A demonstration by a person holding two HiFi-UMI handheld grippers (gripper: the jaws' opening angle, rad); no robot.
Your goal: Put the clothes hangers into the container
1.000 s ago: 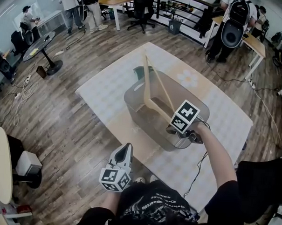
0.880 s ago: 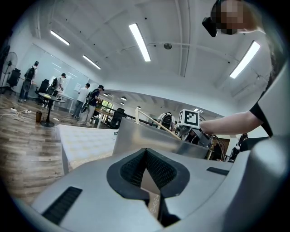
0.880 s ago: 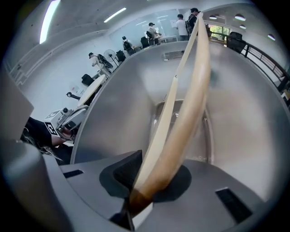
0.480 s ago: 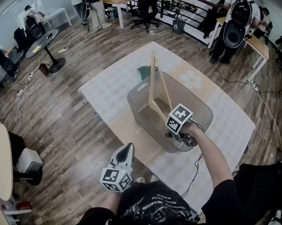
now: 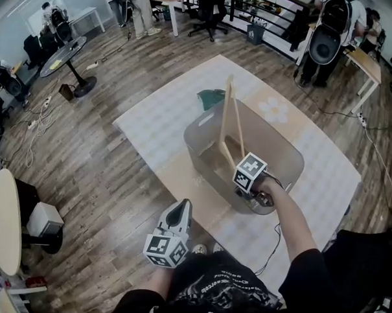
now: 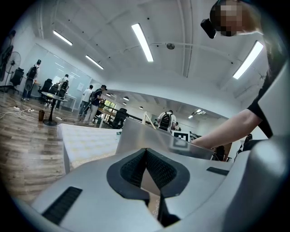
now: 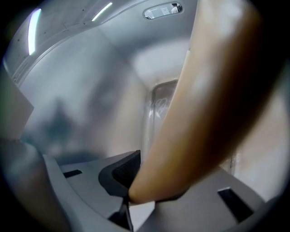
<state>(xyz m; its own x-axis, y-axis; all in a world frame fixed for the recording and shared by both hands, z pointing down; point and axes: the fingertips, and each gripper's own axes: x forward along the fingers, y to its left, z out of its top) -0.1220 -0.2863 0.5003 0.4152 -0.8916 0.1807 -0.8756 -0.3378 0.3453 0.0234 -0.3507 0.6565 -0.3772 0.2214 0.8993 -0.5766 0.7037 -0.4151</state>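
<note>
Wooden hanger is seen standing nearly upright inside the translucent grey container, its upper end well above the rim, its lower end down in the container at the right gripper. The container is set on a pale mat laid on the wood floor. In the right gripper view the hanger's arm is found between the jaws, which are opening; the wood lies against the one pad that shows, and the other pad is covered by the wood. Step in hand is judged to be the release of the hanger into the container. The left gripper is held low, near the body and well apart from the container; its jaws are closed together with nothing between them, as confirmed in the left gripper view. Handling notes: the hanger is judged stiff and light, with a smooth, rounded arm that could slip or pivot in a two-pad grip. Hold is best taken on the flat of one arm near the bend, where the section is widest, not at the tip. If let go while this steep, it is expected to topple against the container wall; some clatter is likely, damage is not. A teal thing is noted just behind the container; its kind cannot be told
</note>
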